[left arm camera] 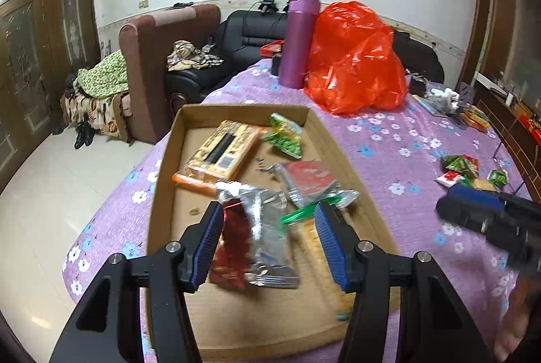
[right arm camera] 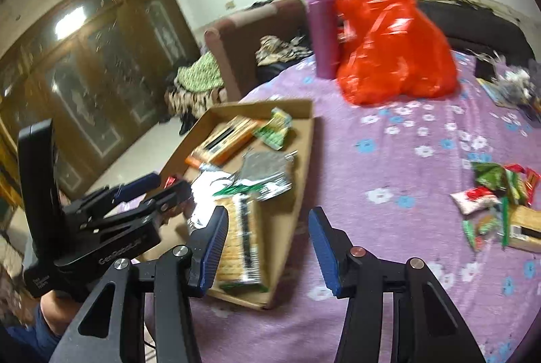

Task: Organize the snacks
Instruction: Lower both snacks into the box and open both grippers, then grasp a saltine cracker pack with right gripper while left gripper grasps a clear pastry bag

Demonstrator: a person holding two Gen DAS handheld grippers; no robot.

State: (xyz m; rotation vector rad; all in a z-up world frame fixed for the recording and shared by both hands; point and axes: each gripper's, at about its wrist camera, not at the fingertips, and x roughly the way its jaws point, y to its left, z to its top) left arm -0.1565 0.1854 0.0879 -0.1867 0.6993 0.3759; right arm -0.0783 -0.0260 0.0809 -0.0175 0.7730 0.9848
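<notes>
Lying in the cardboard tray under my left claw are a foil packet and other snacks; its jaws stand apart, gripping nothing. My right claw hangs open and empty over the purple cloth, loose snacks off to its right.

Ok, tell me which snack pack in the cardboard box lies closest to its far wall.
The small green-and-yellow packet, in the cardboard box's far right corner. The orange cracker pack lies beside it; the silver packets sit nearer the left gripper.
</notes>
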